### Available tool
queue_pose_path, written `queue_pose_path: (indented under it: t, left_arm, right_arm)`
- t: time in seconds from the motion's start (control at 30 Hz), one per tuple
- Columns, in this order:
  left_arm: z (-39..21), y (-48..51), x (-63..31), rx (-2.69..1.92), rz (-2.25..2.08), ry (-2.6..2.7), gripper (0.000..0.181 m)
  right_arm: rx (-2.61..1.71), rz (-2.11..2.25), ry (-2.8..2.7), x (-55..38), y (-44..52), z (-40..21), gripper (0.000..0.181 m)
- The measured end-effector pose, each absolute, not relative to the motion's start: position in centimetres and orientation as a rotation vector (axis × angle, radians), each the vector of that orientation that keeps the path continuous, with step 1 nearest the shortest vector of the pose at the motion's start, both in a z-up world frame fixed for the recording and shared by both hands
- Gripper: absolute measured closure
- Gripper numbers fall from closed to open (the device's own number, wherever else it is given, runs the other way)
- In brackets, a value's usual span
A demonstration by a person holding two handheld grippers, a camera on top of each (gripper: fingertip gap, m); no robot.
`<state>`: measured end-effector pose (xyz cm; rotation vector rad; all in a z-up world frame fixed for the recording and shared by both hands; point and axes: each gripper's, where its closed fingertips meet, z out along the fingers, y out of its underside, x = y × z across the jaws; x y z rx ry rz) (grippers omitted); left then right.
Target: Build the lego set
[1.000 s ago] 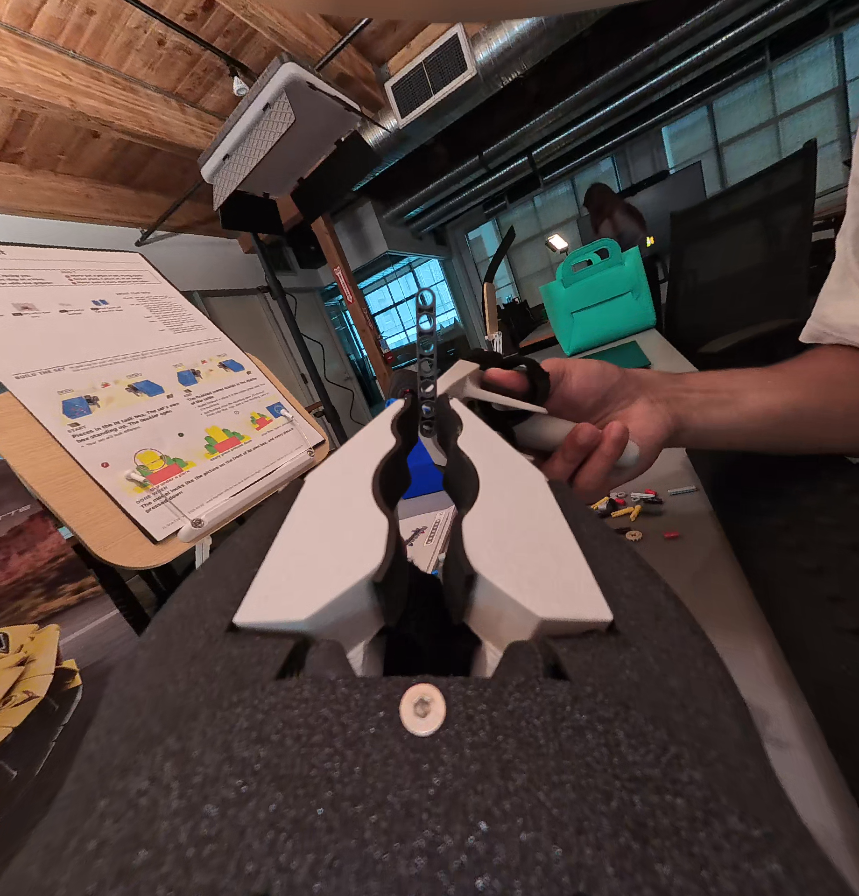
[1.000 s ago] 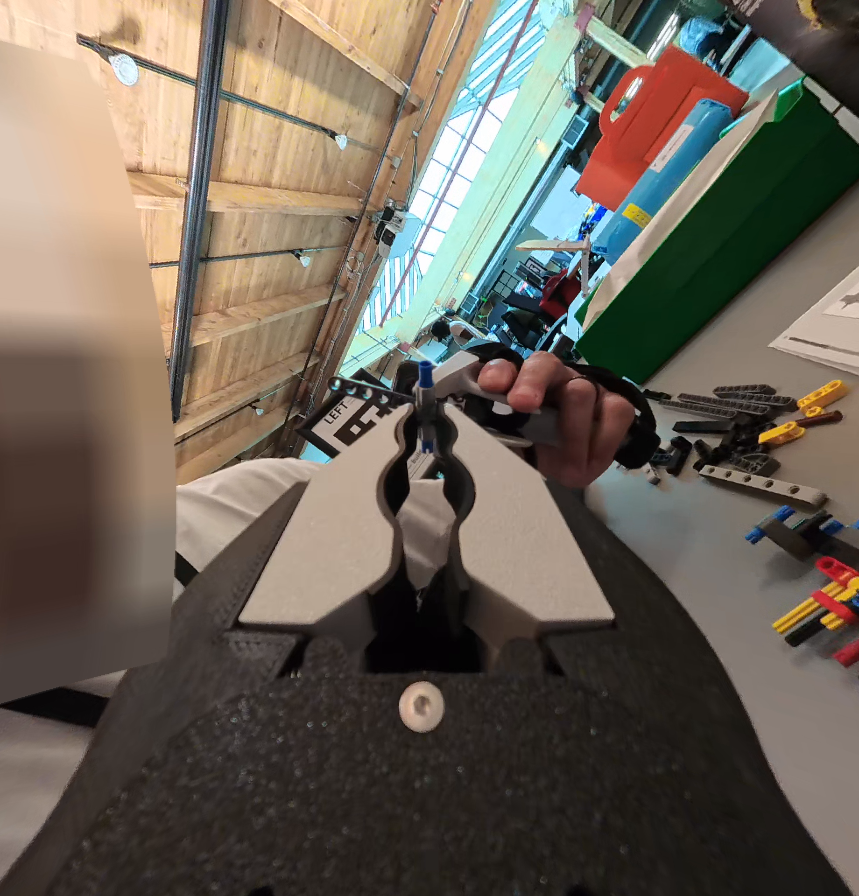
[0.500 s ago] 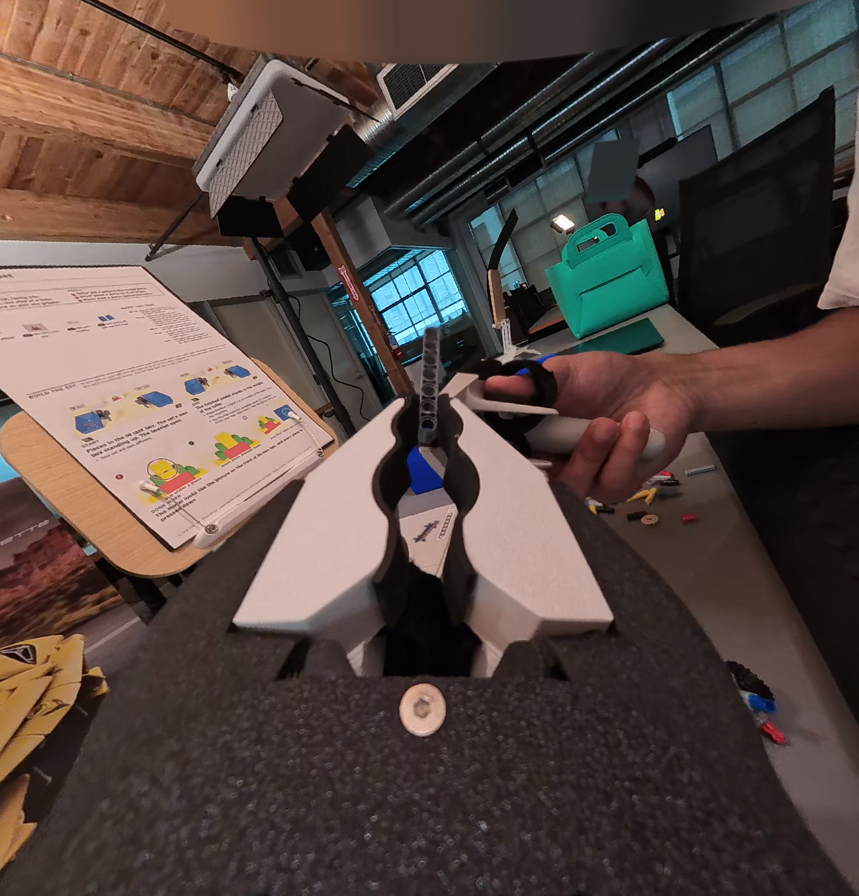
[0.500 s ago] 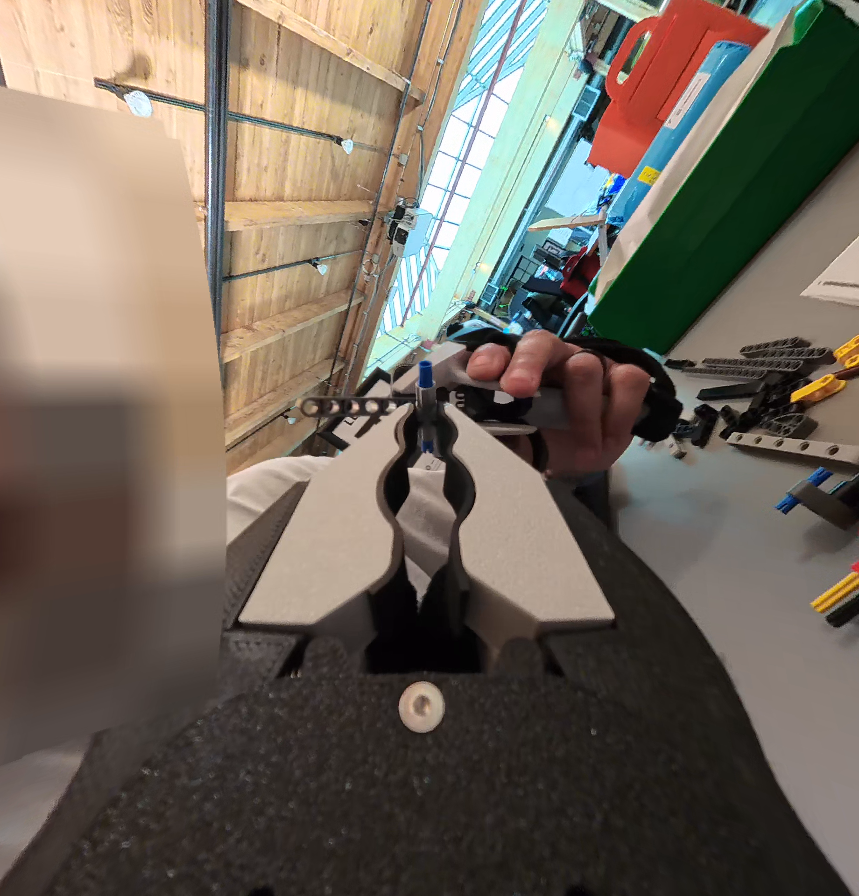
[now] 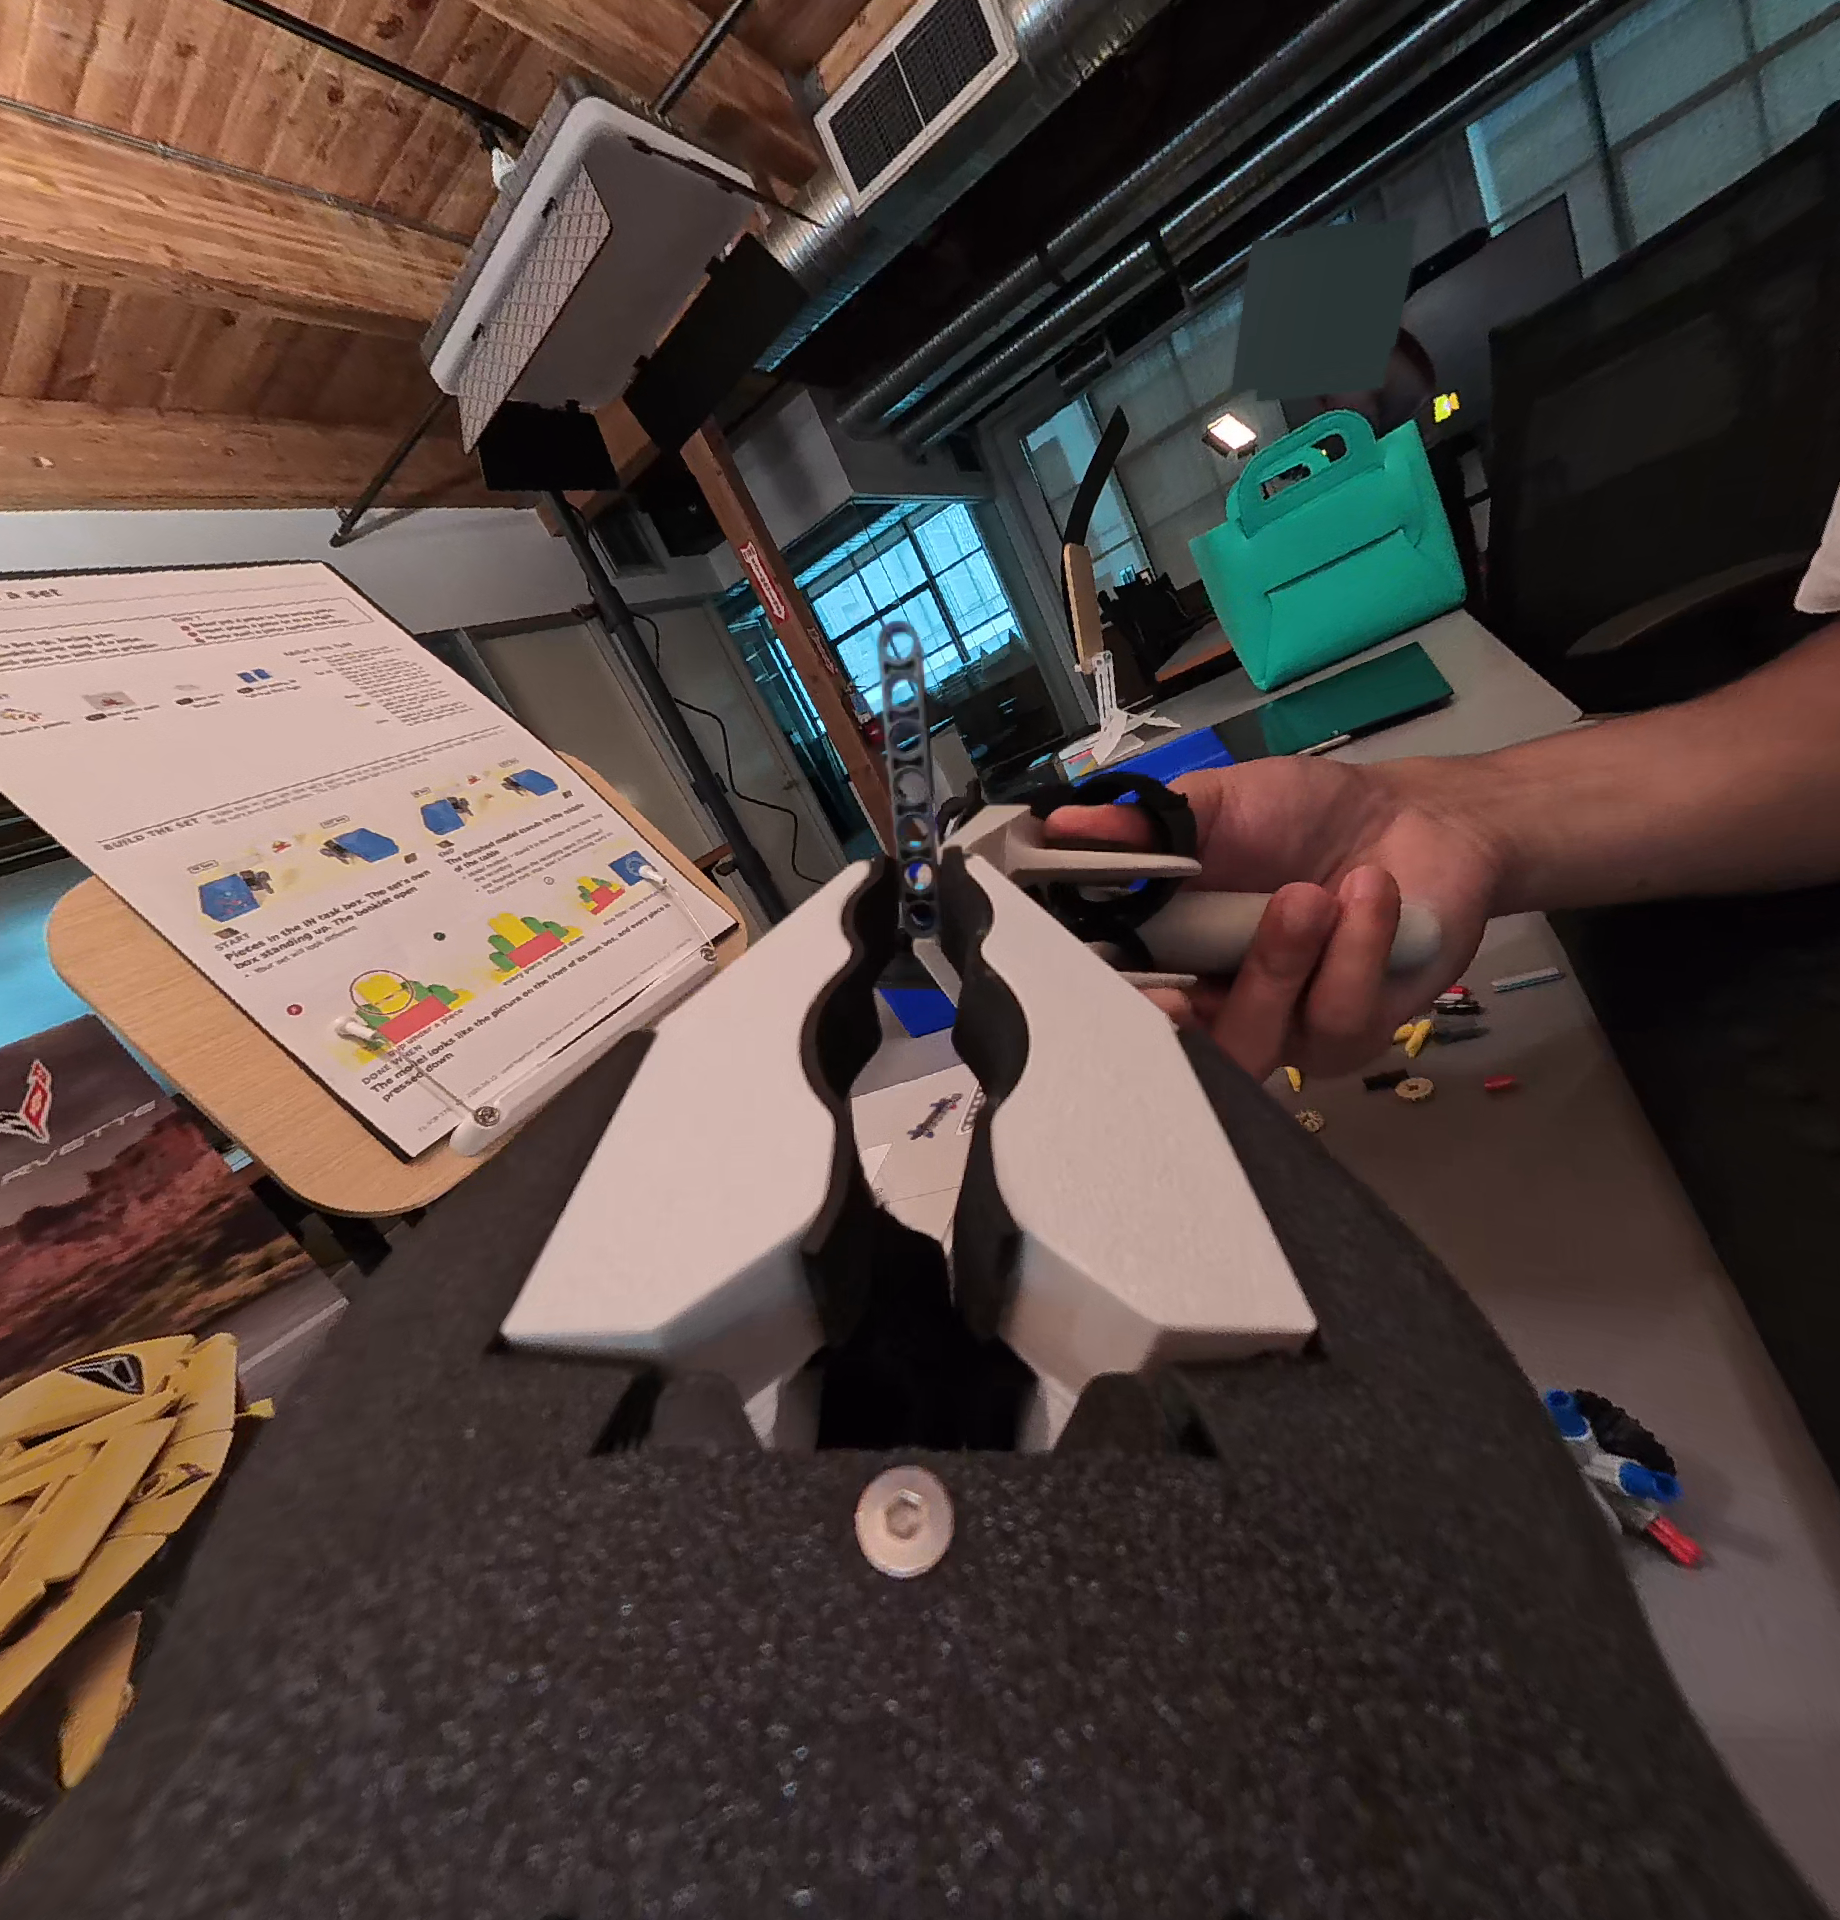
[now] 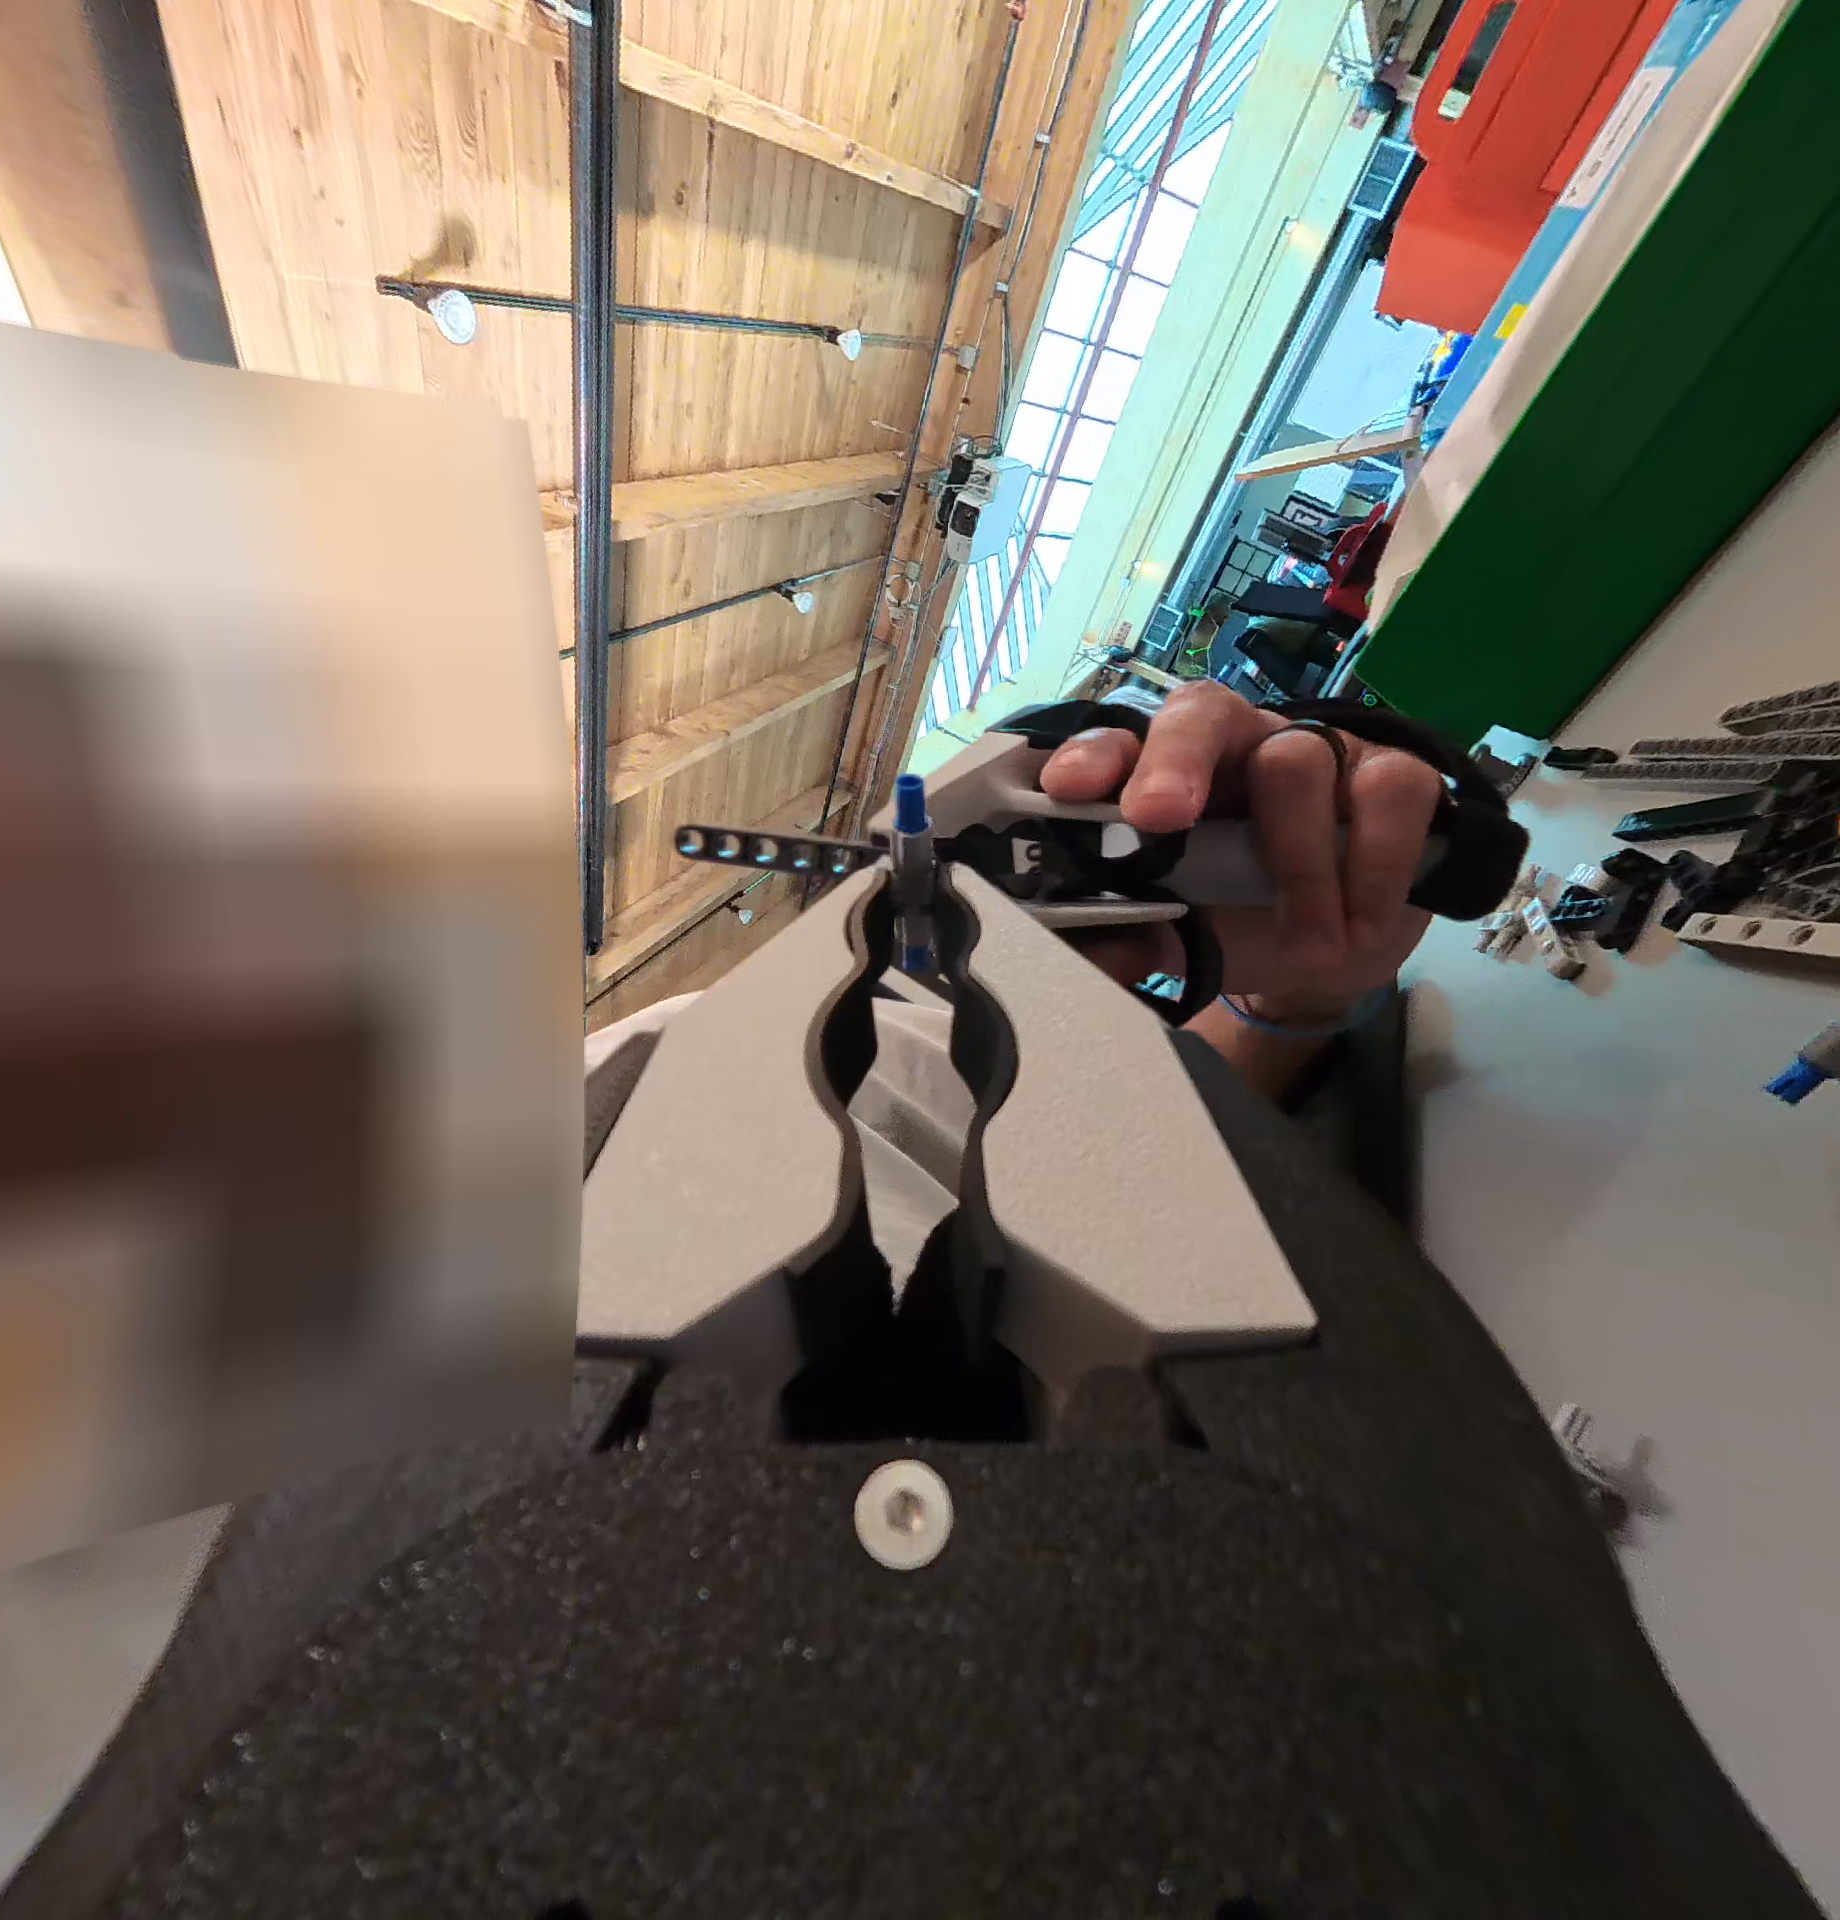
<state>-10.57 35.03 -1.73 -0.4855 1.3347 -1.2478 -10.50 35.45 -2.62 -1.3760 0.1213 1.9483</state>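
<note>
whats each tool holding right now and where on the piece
Left tool pinches the grey holed beam by its lower end. Right tool grips the blue-and-grey pin around its middle.

Left wrist view: instruction board [image 5: 303, 831] at 10 o'clock, bag [image 5: 1326, 561] at 1 o'clock on tabletop [image 5: 1498, 1226], loose parts [image 5: 1415, 1049] at 3 o'clock. Right wrist view: beams [image 6: 1768, 748] and box [image 6: 1643, 416] at 2 o'clock on tabletop.

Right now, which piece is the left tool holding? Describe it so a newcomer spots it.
Find the tilted instruction board; right of it the left tool pinches a thin grey beam, standing upright. Unlike the loose pieces on the table, it has a row of holes.
</note>
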Motion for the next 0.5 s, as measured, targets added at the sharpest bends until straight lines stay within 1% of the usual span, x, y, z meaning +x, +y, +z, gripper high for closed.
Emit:
queue_pose_path:
  t: [0.03,0.33,0.5]
  left_arm:
    - [-1.8,35.1,-10.5,-0.489,-1.246,1.339,0.175]
    - [-3.0,35.5,-10.1,-0.479,-1.157,1.394,0.175]
    - [-2.8,35.2,-10.2,-0.472,-1.206,1.386,0.175]
  right_arm:
    - [-1.375,1.946,0.122,-10.4,35.5,-2.6,0.175]
    - [-1.482,1.795,0.101,-10.1,35.9,-3.7,0.175]
    - [-1.412,1.911,0.139,-10.2,35.8,-3.5,0.175]
